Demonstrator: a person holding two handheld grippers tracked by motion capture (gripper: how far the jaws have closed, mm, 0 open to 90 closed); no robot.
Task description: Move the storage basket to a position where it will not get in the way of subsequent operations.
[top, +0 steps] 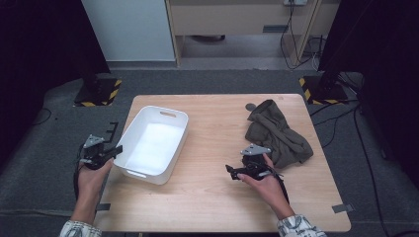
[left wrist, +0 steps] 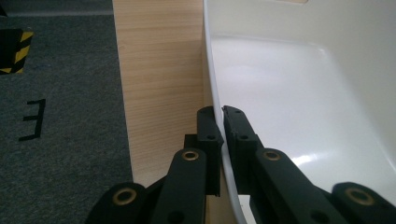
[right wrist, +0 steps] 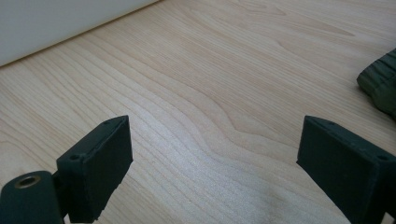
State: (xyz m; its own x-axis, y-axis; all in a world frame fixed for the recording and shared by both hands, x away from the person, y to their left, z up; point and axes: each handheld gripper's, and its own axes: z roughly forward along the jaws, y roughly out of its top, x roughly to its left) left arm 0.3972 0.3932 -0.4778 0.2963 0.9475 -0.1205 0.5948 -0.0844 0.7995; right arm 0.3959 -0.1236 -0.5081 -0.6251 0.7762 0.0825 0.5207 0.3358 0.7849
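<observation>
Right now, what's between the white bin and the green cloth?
Bare wooden table between the white bin and the green cloth in the high view; the open right tongs sit nearer the person's side.

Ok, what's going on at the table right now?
A person works with a gripper in each hand. The left gripper is clamped on the rim of the empty white bin at the table's left edge. The right gripper hangs open over bare wood of the table. A crumpled olive-green garment lies just beyond it, untouched.

White tub (top: 170, 121), olive-green cloth (top: 276, 131), pale wood-grain table (top: 217, 187), black hand-held grippers, possibly plaid sleeves (top: 296, 228)
</observation>
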